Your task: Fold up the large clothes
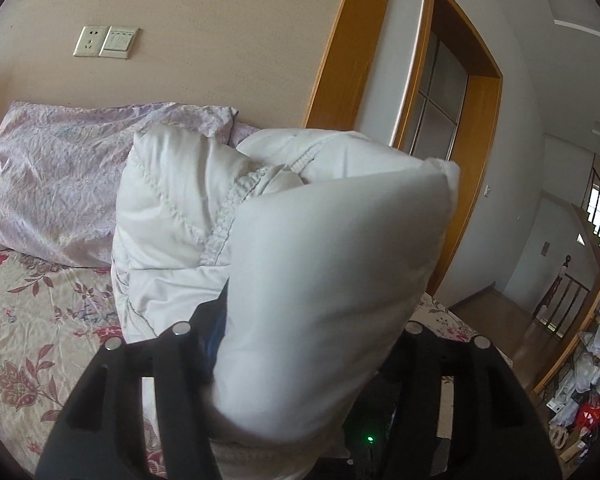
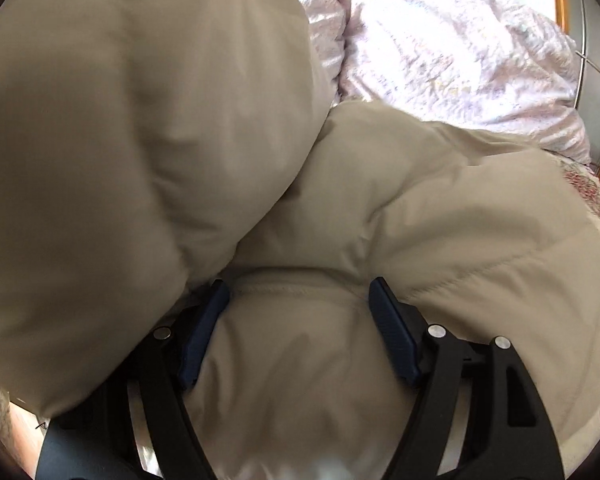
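A pale, puffy padded jacket [image 1: 324,248] fills the left wrist view, a thick fold of it standing up between the fingers of my left gripper [image 1: 316,300]. Only the left blue pad [image 1: 219,320] shows, pressed against the fabric; the other is hidden behind the fold. More of the jacket, with stitched seams, lies behind on the bed. In the right wrist view the jacket [image 2: 440,220] looks beige and bulges between the two blue pads [image 2: 392,332] of my right gripper [image 2: 298,284], which squeeze a wide padded fold. A big lifted lump of the jacket hangs at the upper left.
The floral bed sheet [image 1: 40,320] spreads to the left, with a lilac crinkled pillow [image 1: 52,184] [image 2: 460,52] against the wall. A wooden door frame [image 1: 340,60] and an open doorway stand to the right, with floor clutter [image 1: 588,392] beyond the bed's edge.
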